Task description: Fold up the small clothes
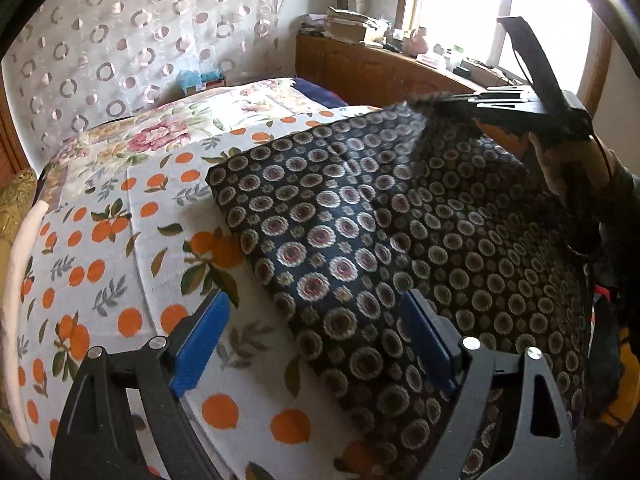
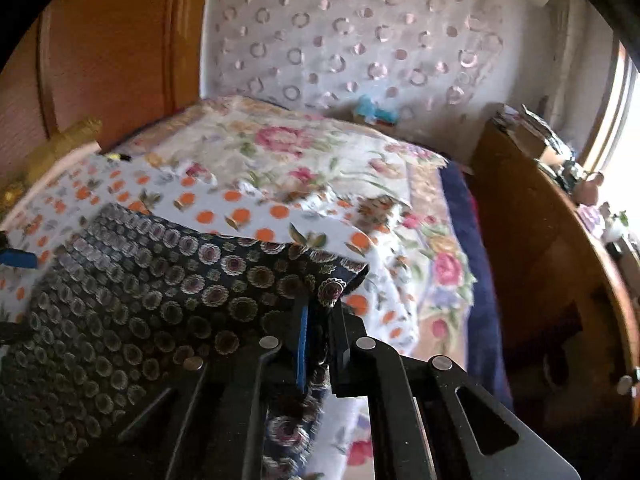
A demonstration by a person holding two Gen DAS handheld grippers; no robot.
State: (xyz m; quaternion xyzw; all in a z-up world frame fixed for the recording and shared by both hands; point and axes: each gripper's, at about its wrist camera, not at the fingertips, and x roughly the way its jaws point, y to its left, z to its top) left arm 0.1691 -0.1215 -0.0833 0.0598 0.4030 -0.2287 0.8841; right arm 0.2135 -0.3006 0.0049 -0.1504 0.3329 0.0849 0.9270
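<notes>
On the bed (image 1: 120, 208), the right gripper (image 2: 320, 312) is pinching the dark garment (image 1: 360, 220) corner; the left gripper (image 1: 316, 344) is hanging open and should grip the near edge.

The left wrist view looks forward and down from just behind the left gripper (image 1: 316, 344), close over the bed (image 1: 120, 240), facing the curtain (image 1: 120, 40) and a window (image 1: 460, 4) at upper right. The right wrist view looks down along the right gripper (image 2: 320, 344), equally near, facing the same curtain (image 2: 360, 40) with a wooden door (image 2: 112, 52) on its left. Both share the bed (image 2: 248, 152), the dark cloth (image 1: 360, 220) (image 2: 132, 288) and the cabinet (image 1: 372, 68) (image 2: 532, 220).
</notes>
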